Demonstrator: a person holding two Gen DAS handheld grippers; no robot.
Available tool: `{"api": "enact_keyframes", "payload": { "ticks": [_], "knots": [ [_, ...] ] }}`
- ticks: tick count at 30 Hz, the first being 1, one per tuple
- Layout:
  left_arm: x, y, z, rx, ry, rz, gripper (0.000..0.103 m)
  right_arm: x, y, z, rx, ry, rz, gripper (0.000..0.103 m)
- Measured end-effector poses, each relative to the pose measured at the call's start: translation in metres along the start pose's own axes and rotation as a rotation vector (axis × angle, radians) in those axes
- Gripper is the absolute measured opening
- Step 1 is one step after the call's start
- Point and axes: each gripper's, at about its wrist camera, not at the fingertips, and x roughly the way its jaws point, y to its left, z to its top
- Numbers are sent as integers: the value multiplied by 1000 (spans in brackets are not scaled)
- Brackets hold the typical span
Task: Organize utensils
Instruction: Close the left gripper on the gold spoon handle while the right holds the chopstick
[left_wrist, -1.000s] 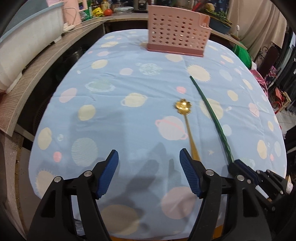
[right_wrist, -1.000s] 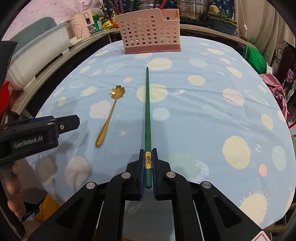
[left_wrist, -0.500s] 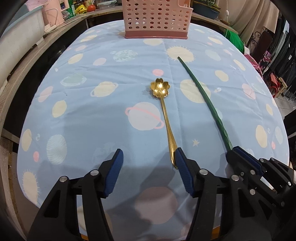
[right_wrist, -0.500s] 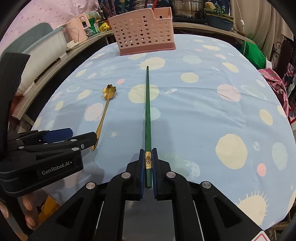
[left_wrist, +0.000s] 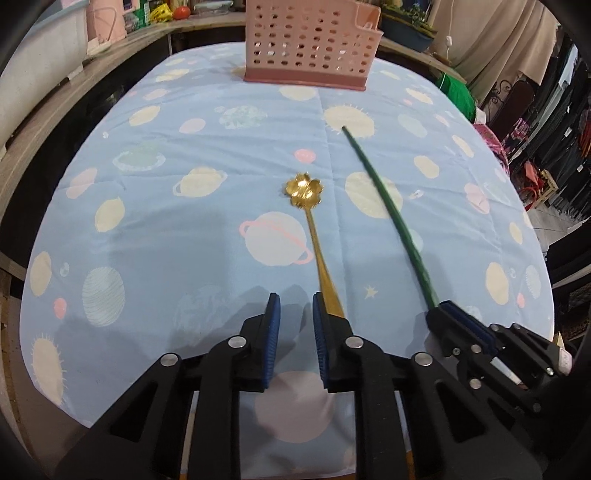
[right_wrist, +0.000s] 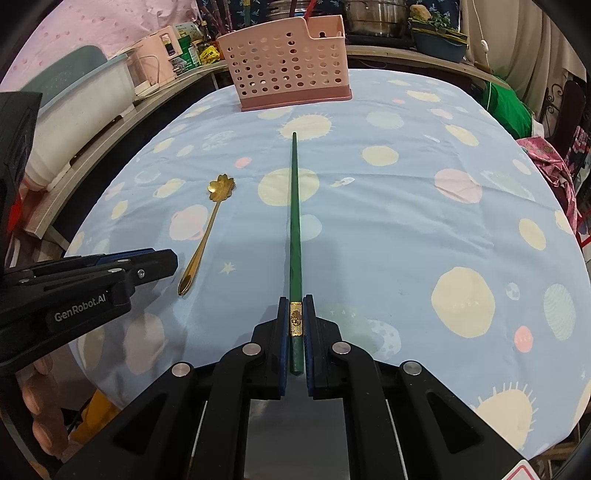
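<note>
A gold spoon (left_wrist: 309, 214) with a flower-shaped bowl lies on the blue planet-print tablecloth (left_wrist: 177, 229); it also shows in the right wrist view (right_wrist: 207, 229). My left gripper (left_wrist: 296, 301) has its jaws narrowed with a small gap, empty, just left of the spoon's handle end, which passes behind the right finger. My right gripper (right_wrist: 295, 308) is shut on a long green chopstick (right_wrist: 294, 206) at its gold band; the chopstick points toward the pink perforated utensil basket (right_wrist: 288, 70). The chopstick (left_wrist: 388, 206) and basket (left_wrist: 310, 48) also show in the left wrist view.
A wooden ledge (left_wrist: 55, 96) with a white tub and small containers runs along the left. Pots and a blue basin (right_wrist: 439, 44) stand behind the basket. Green and pink fabric (right_wrist: 517, 110) lies off the right table edge.
My left gripper's jaws have narrowed from wide open to a small gap and it sits by the spoon handle's end. The right gripper holds the chopstick as before.
</note>
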Motion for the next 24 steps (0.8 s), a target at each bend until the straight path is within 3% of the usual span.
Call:
{"api": "enact_keyframes", "payload": {
  "ticks": [1, 3, 5, 9, 13, 18, 24],
  "knots": [
    [-3, -3, 0, 6, -11, -4, 31, 0, 0, 0, 1, 0, 1, 7],
    [-6, -9, 0, 24, -30, -11, 39, 0, 0, 0, 3, 0, 2, 7],
    [-1, -16, -1, 45, -14, -14, 39, 0, -1, 0, 5, 0, 5, 7],
    [11, -18, -7, 56, 33, -3, 34, 0, -1, 0, 5, 0, 6, 7],
    [10, -20, -9, 76, 36, -7, 11, -1, -1, 0, 5, 0, 7, 7],
    [5, -16, -9, 63, 35, -16, 11, -5, -1, -1, 9, -3, 14, 7],
    [-22, -9, 2, 38, -24, -27, 11, -23, -2, 8, 16, -49, 28, 7]
  ]
}}
